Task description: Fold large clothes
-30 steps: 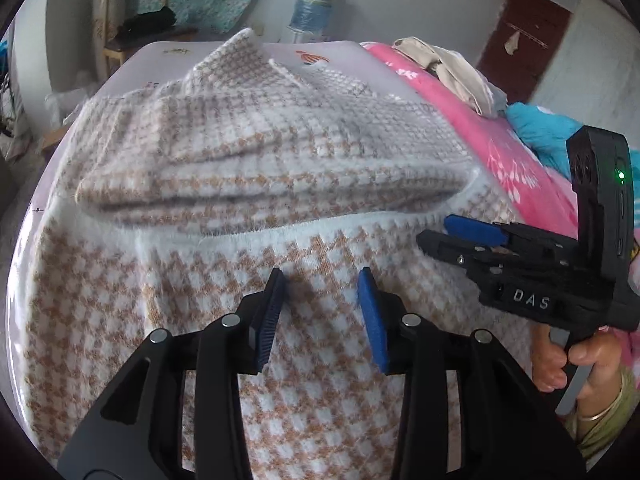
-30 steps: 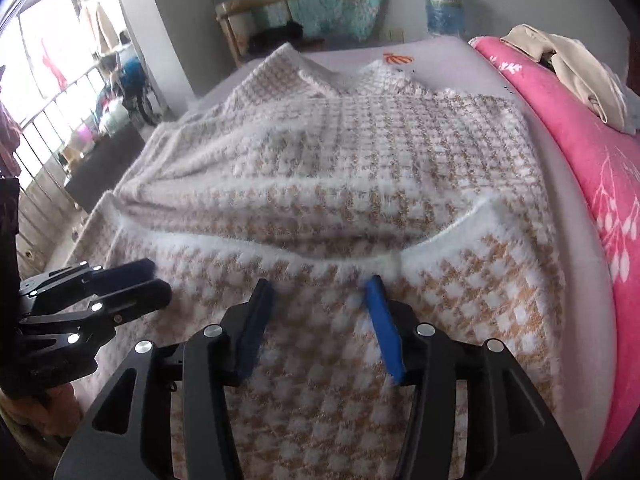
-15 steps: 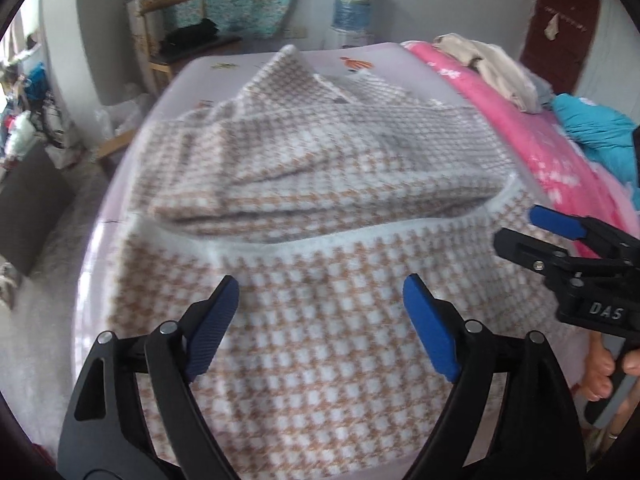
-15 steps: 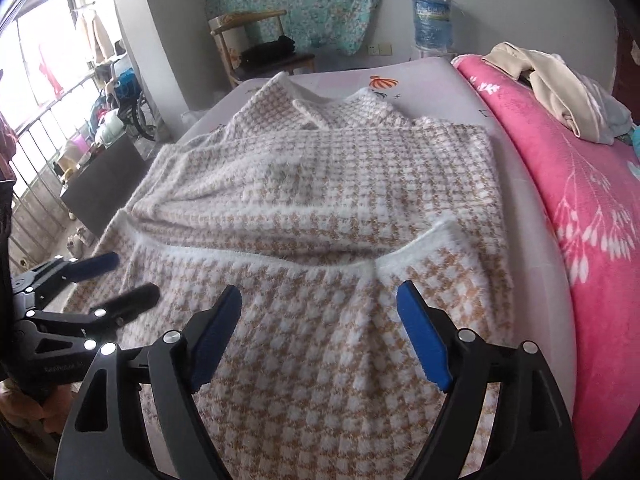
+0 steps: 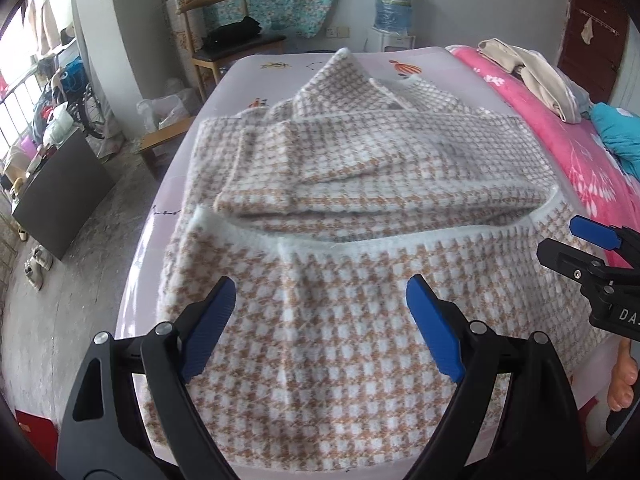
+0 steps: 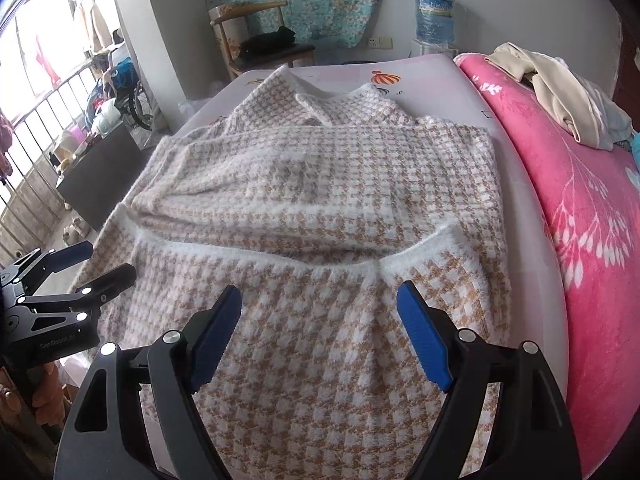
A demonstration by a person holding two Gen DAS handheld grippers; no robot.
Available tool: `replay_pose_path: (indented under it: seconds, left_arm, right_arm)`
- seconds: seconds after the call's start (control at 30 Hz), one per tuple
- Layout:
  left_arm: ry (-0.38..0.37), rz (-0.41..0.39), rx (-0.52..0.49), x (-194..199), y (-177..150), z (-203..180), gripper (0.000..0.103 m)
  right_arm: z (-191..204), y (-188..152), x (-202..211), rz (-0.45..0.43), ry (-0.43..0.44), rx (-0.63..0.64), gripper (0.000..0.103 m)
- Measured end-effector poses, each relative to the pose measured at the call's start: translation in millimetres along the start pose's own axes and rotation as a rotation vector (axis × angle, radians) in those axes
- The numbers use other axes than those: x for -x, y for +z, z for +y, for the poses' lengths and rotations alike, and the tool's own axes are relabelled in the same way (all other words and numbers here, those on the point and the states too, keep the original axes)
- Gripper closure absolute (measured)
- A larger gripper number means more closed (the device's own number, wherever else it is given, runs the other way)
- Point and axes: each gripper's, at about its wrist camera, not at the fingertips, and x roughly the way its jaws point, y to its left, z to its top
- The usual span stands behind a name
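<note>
The large brown-and-white houndstooth knitted garment (image 5: 360, 216) lies spread on the pale lilac printed bed sheet (image 5: 280, 58), its near part folded up so that a fluffy white hem (image 5: 400, 240) runs straight across the middle, and the collar points toward the far end of the bed. On its left a narrow strip of bare sheet runs along the bed's edge, with the grey floor (image 5: 80, 248) open below; on its right the garment ends just beside the bright pink flowered blanket (image 6: 580, 216), which bears a heap of beige clothes (image 6: 560, 92) well apart from the work. The left gripper (image 5: 320, 320) hangs above the near fold with its blue pads (image 5: 208, 320) spread wide and nothing between them — released, touching no cloth. The right gripper (image 6: 320, 328) is likewise wide apart over the fold near the hem's notch, holding nothing. A second ago both pairs of tongs stood much narrower and close down on the knit; since then they have let go and lifted — the fold stays where it was laid.
</note>
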Motion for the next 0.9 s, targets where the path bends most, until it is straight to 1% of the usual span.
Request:
replay_pose_path:
  seconds: [0.2, 0.53, 0.67, 0.77, 0.83, 0.9]
  left_arm:
    - [0.022, -0.003, 0.012, 1, 1, 7, 0.019]
    - [0.036, 0.008, 0.027, -5, 2, 16, 0.019]
    - [0.012, -0.006, 0.028, -5, 2, 17, 0.018]
    - [-0.045, -0.029, 0.030, -2, 6, 20, 0.016]
    - [-0.070, -0.041, 0.019, 1, 14, 24, 0.016]
    - [-0.096, -0.052, 0.004, 4, 28, 27, 0.016]
  right_arm:
    - [5, 4, -1, 0.010, -0.004, 0.013, 0.025]
    - [10, 11, -3, 0.016, 0.000, 0.025, 0.025]
    - [11, 14, -3, 0.016, 0.009, 0.020, 0.025]
    - [11, 18, -1, 0.010, 0.024, 0.025, 0.025]
    - [8, 27, 3, 0.003, 0.036, 0.029, 0.025]
    - [2, 44, 7, -0.007, 0.061, 0.029, 0.025]
